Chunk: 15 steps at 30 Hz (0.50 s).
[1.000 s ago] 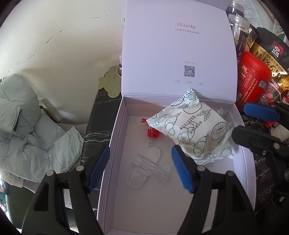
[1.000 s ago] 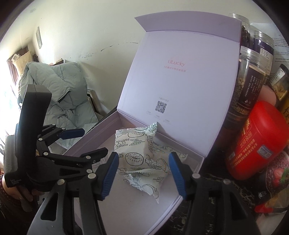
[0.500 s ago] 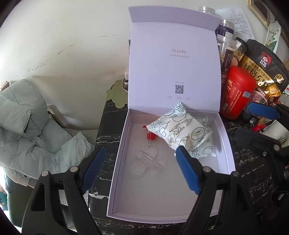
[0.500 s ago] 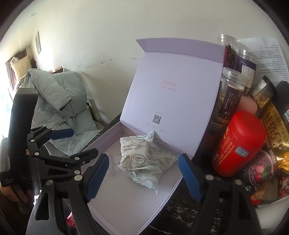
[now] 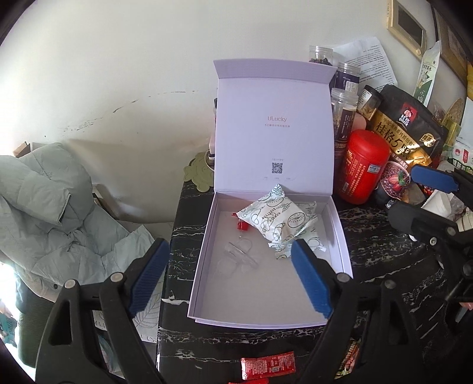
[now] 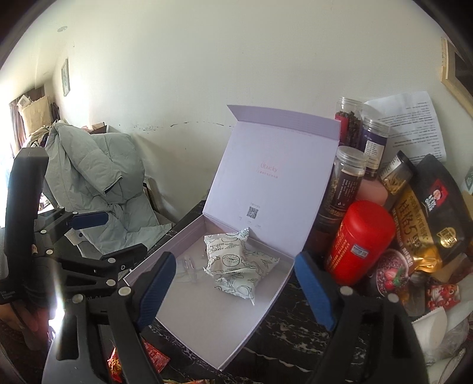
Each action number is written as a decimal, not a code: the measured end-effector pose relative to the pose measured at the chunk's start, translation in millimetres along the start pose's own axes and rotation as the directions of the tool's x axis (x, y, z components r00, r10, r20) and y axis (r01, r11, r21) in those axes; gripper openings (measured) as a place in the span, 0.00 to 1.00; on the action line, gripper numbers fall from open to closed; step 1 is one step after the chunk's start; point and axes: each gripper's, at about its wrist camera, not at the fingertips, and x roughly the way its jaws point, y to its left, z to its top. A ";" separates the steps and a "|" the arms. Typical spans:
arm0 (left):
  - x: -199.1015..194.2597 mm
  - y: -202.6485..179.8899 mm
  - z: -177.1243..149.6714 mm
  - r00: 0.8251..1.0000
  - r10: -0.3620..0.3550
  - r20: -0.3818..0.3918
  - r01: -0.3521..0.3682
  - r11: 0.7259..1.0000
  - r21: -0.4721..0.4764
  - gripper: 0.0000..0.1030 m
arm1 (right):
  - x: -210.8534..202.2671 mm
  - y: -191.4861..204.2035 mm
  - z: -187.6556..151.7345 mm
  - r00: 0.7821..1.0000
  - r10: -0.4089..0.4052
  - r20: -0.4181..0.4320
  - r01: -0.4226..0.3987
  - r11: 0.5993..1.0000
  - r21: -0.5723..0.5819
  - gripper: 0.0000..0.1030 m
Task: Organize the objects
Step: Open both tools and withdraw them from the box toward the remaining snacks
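Packets [image 5: 273,217] partly hide a red item in the box [image 5: 204,263]; both grippers' jaws are opening, empty.

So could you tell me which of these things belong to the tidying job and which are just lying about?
Part of the job:
- open box
- patterned packets inside it
- red sachet on the table
- left gripper, right gripper, both empty, jaws opening

Lying about:
- red canister
- clear jars
- oats bag
- grey jacket

Grey-green padded jacket [image 5: 50,206] left of table; framed picture [image 5: 406,25] on wall.
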 end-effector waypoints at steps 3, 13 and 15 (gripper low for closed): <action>-19.7 -0.9 -2.8 1.000 0.002 0.024 -0.002 1.000 0.007 0.83 | -17.1 4.4 -1.3 1.000 -0.001 0.011 0.001 1.000 0.000 0.84; -70.4 -3.7 -16.5 0.997 0.010 0.081 -0.012 1.000 0.016 0.85 | -68.5 18.4 -12.3 0.998 -0.030 0.052 0.031 0.999 -0.007 0.85; -78.3 -5.2 -20.2 0.996 0.012 0.088 -0.014 1.000 0.019 0.85 | -76.7 20.8 -15.5 0.998 -0.031 0.056 0.031 0.999 -0.011 0.85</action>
